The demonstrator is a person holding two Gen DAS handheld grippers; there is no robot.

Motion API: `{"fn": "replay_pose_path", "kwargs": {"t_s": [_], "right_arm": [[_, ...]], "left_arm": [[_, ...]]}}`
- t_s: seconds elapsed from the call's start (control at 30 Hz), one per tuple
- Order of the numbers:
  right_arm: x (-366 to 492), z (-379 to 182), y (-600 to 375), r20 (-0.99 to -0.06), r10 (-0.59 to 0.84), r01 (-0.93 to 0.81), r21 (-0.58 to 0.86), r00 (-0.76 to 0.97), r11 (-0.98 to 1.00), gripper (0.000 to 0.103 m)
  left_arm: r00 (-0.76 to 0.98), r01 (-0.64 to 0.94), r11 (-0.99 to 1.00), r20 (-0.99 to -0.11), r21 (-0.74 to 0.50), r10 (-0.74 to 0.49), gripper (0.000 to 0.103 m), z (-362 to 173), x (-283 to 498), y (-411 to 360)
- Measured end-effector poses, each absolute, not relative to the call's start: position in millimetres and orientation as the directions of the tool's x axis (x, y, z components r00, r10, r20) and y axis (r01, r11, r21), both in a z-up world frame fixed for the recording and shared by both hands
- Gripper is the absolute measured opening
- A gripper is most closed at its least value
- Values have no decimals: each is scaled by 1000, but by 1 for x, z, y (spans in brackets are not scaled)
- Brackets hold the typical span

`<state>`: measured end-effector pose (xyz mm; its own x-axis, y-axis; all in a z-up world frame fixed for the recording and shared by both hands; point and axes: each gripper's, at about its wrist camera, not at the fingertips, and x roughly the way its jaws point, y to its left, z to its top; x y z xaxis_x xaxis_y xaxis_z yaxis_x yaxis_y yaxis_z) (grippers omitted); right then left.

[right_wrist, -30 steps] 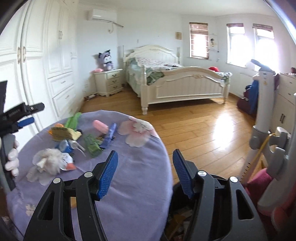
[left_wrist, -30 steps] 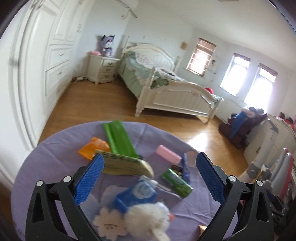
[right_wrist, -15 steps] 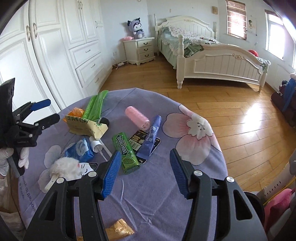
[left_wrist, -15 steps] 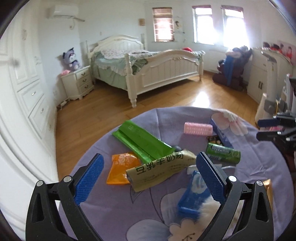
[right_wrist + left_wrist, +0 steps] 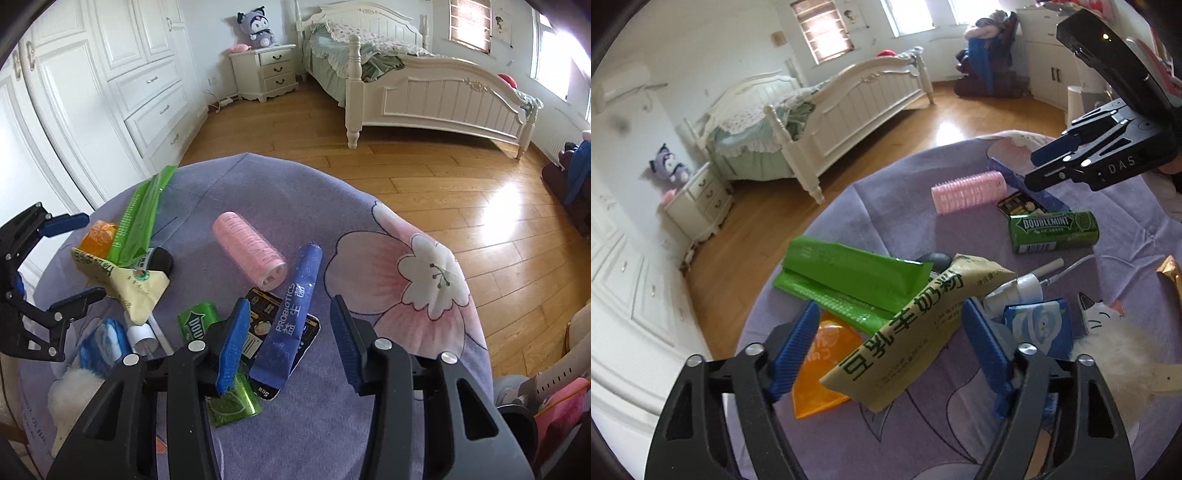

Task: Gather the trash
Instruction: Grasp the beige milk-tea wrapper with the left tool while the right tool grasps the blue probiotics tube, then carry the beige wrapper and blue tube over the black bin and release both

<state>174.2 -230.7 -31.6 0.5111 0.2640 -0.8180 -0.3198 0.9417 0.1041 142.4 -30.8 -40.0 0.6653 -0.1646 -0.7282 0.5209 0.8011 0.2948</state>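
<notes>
Between the closing left tongs (image 5: 890, 347), pads untouching, lies a creased beige wrapper (image 5: 916, 328) printed with dark characters.

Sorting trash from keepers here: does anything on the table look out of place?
Yes: a pink hair roller and a white plush toy lie among the wrappers on the purple tablecloth; neither looks like trash.

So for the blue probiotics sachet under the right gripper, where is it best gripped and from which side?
Probably across its narrow width near the lower end, coming down from above. The blue probiotics sachet is a long flat strip lying over a black packet, so its long edges are free. The right gripper already straddles it, jaws closing but not touching.
</notes>
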Motion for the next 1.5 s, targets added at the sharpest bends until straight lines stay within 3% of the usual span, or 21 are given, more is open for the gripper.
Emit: {"fn": "replay_pose_path", "kwargs": {"t_s": [0.03, 0.17, 0.23, 0.33, 0.77, 1.13, 1.5], "right_arm": [[177, -36, -231, -829, 259, -311, 109, 497, 944, 45], [177, -46, -234, -839, 257, -304, 116, 480, 945, 21], [173, -45, -237, -833, 260, -300, 120, 489, 947, 19], [161, -41, -242, -820, 273, -291, 136, 504, 947, 16], [57, 7, -283, -629, 331, -231, 238, 704, 943, 16], [-41, 18, -333, -489, 77, -13, 132, 869, 991, 16], [-85, -17, -405, -512, -169, 242, 78, 842, 967, 16]], "left_arm": [[647, 527, 802, -745, 281, -164, 60, -44, 145, -32], [623, 533, 814, -758, 229, -195, 37, -47, 142, -32], [616, 539, 822, -752, 186, -234, 15, -45, 137, -30], [643, 532, 828, -720, 177, -260, 7, -40, 125, -32], [684, 469, 881, -606, -61, -406, 6, -2, 84, -44], [605, 552, 793, -532, -257, -593, 6, 13, 47, -134], [433, 644, 672, -550, -366, -714, 6, -21, 22, -257]]}}
